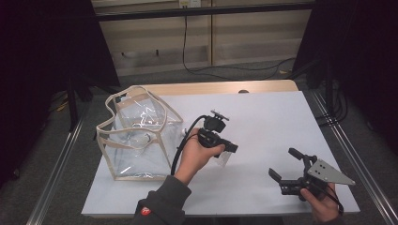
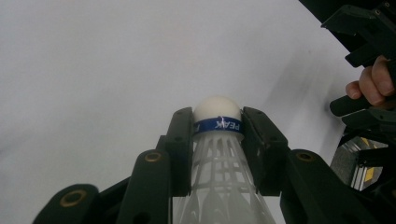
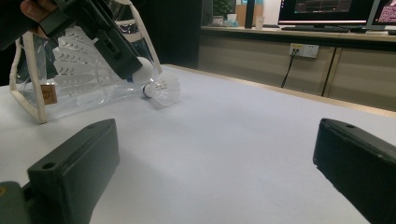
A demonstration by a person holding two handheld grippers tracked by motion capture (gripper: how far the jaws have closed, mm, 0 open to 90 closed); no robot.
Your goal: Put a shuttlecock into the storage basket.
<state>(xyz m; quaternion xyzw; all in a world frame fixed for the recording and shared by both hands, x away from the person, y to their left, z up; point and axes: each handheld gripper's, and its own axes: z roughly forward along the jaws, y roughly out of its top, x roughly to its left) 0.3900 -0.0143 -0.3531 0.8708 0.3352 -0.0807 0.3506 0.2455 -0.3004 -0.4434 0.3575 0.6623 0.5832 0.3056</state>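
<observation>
Your left tongs (image 1: 229, 151) are clamped on a shuttlecock (image 2: 218, 140), the two pads pressing its sides just below the blue band, so the jaws stand only part-way closed around it. Its long axis runs along the jaws: the white cork tip pokes out past the tips, and the feather skirt trails back toward your hand. In the high view these tongs sit near the middle of the white surface (image 1: 263, 122), pointing right and slightly toward you, with the clear bag (image 1: 138, 138) just to their left, its open mouth rimmed in beige. So the bag lies behind the cork tip, not ahead of it; if the shuttlecock is meant for the bag, you would likely have to swing the left hand round to the left, over the rim. Your right tongs (image 1: 281, 168) are well apart at the near right, jaws spread wide and holding nothing. From their camera, a second shuttlecock (image 3: 163, 88) lies on the surface beside the bag, far from the right tongs and much nearer the left hand.
</observation>
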